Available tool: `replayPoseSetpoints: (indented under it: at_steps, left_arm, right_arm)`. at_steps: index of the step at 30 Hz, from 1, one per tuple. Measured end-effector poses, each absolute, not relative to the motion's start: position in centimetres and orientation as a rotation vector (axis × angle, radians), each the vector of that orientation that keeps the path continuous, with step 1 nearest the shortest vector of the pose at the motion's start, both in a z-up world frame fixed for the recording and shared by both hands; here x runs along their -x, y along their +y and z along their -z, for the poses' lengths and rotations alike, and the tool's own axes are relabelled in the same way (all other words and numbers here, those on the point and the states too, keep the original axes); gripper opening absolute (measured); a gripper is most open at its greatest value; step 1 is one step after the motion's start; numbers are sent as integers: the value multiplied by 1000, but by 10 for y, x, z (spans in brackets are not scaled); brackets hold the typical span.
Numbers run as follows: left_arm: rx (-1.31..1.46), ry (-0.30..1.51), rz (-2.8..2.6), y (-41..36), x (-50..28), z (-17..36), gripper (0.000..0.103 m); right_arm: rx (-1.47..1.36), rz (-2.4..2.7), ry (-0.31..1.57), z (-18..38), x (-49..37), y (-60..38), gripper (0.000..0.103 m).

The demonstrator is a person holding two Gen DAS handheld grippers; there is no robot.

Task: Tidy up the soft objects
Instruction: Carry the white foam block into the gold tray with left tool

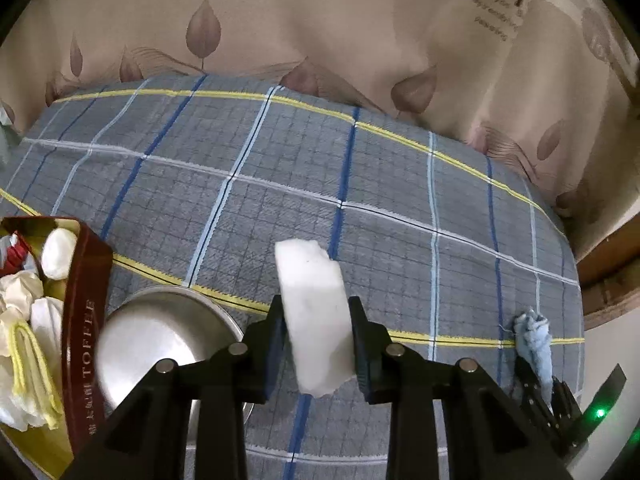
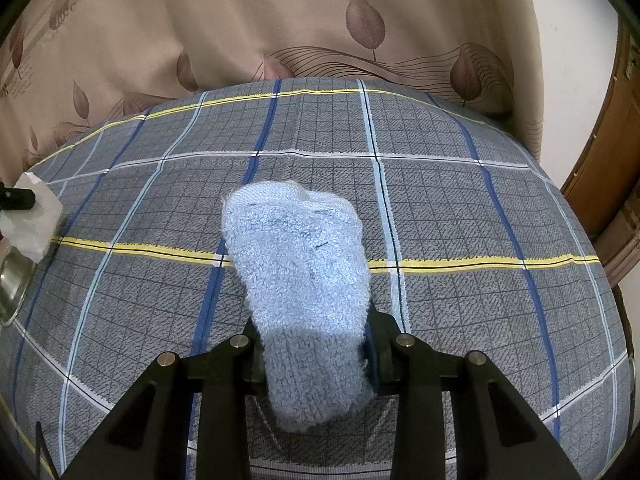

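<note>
1. The dark red metal tin [image 1: 86, 336] left of the left gripper [image 1: 316, 344] reads "TOFFEE" in gold capitals down its side, with smaller characters below that are too small to read.
2. The beige leaf-patterned curtain [image 2: 280, 32] beyond both grippers carries printed writing; in the right wrist view only "R" and "But" are legible, the rest blurred.
3. The left gripper's jaws are clamped on a white rectangular foam block [image 1: 316, 316]. The block stands upright between the 2 pads and sticks out ahead of them and below them, clear of the cloth.
4. The right gripper [image 2: 316, 356] has its jaws pressed on a light blue terry-cloth sock [image 2: 300, 264]. The sock's cuff end sits between the pads and hangs below them, while the foot part extends forward past the jaws over the cloth.
5. A round stainless steel bowl [image 1: 160, 332] sits just left of the left jaws, touching or nearly touching the tin; I cannot tell which.
6. Inside the tin lie white crumpled soft pieces [image 1: 24, 292], a white oval pad [image 1: 59, 254], something red, and a pale yellow loop of yarn [image 1: 28, 360].
7. The tabletop is covered by a grey checked cloth with blue, white and yellow stripes [image 2: 460, 208].
8. From the left wrist view the right gripper and its sock appear far right of the jaws.
</note>
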State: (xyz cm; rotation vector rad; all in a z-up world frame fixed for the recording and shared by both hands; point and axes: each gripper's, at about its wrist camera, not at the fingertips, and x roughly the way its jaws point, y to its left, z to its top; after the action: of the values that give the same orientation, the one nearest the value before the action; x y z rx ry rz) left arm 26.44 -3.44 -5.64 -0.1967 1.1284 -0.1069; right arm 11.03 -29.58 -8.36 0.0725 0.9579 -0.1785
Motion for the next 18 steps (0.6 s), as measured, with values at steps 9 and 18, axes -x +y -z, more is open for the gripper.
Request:
replayPoseSetpoints:
  at_steps: [9,18]
  left_arm:
    - [129,1088,155,-36,-239,24,30]
    - [56,1045,179,-26,-215,-5,30]
  right_arm:
    - [-69,179,959,84,-110,-296,32]
    - [-66,180,960,84,-111,-295,32]
